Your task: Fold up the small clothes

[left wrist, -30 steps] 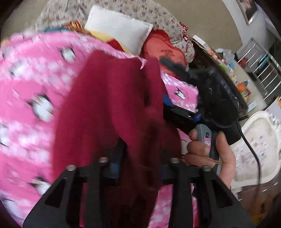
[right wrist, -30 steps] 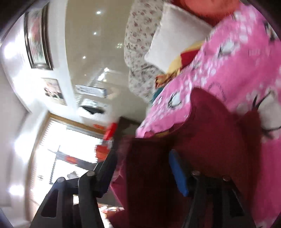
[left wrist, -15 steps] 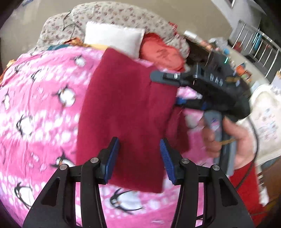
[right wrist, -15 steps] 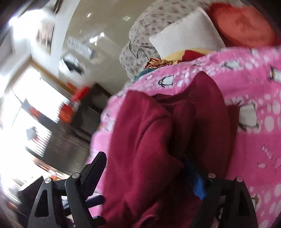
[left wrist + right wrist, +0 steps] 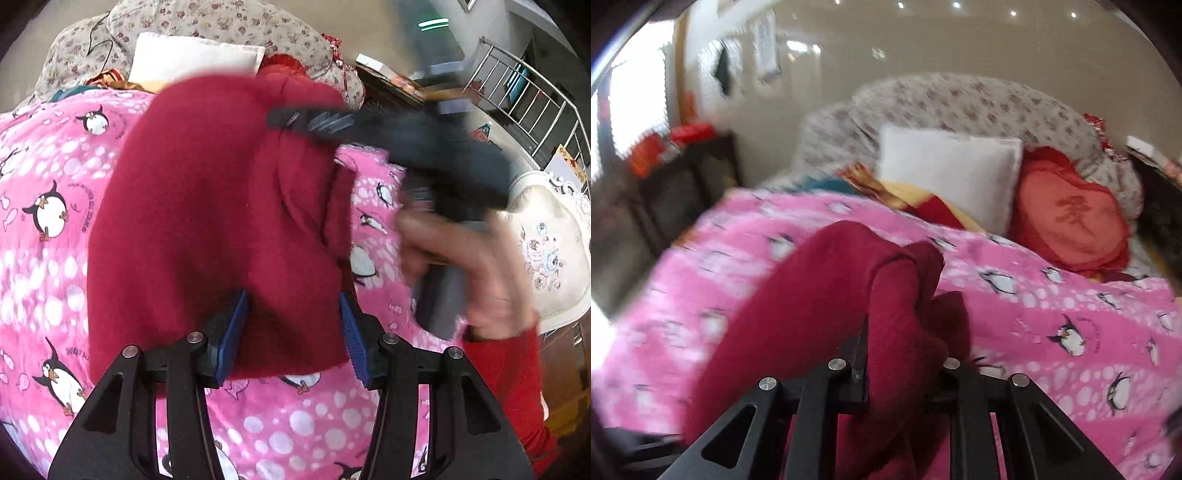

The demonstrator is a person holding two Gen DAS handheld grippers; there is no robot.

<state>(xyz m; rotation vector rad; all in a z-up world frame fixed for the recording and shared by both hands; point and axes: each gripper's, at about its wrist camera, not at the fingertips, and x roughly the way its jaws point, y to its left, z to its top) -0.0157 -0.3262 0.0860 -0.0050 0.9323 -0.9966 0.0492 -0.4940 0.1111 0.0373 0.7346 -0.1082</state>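
A dark red garment [image 5: 207,229] lies spread on the pink penguin blanket [image 5: 44,295]. My left gripper [image 5: 291,332] hovers over its near edge, blue pads [image 5: 232,332] standing apart and not pressing the cloth. In the left wrist view my right gripper [image 5: 314,122], blurred and held by a hand [image 5: 461,266], reaches over the garment's far right side. In its own view the right gripper [image 5: 901,347] has its jaws closing on a bunched fold of the red garment [image 5: 849,295], which fills the gap and hides the pads.
At the head of the bed sit a white pillow [image 5: 949,170], a red heart cushion [image 5: 1067,218] and floral bedding [image 5: 221,26]. An ornate white chair [image 5: 546,251] and a metal rack [image 5: 524,92] stand right of the bed. A dark cabinet [image 5: 676,184] stands to its left.
The left gripper let go of the red garment, which now lies flat, and drew back to its near edge. The right gripper rolled upright, rose and closed on a fold.
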